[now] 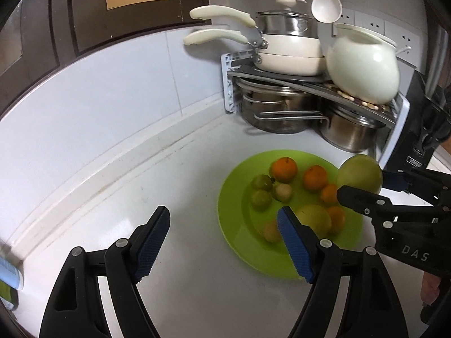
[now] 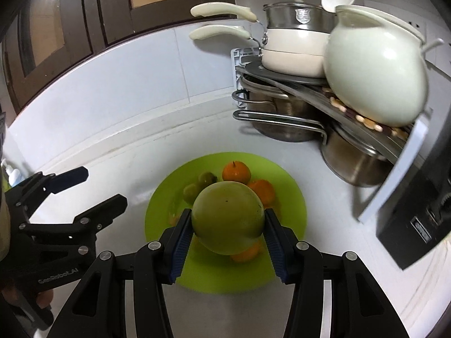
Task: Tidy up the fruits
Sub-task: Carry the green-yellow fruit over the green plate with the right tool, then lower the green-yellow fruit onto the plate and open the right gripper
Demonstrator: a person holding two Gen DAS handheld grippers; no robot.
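A lime-green plate point(image 1: 234, 197) on the white counter holds several oranges point(image 1: 284, 169), small green fruits point(image 1: 261, 200) and a yellow-green fruit point(image 1: 314, 218). My left gripper point(image 1: 224, 214) is open with nothing between its blue pads, hovering over the plate's left edge. In the right wrist view it shows at the left point(image 2: 103, 186), beside the plate point(image 2: 296, 211). My right gripper point(image 2: 227, 217) is shut on a large green round fruit point(image 2: 228, 219), held above the plate's fruits. The left wrist view shows that fruit point(image 1: 360, 173) over the plate's right rim.
A corner rack point(image 1: 310, 80) behind the plate carries cream saucepans point(image 1: 290, 53) and a white ceramic pot point(image 1: 363, 64), with steel pots point(image 1: 282, 112) beneath. A white ladle point(image 1: 327, 2) hangs above. A dark appliance point(image 2: 417, 214) stands at the right, a bottle point(image 1: 8, 276) at the left.
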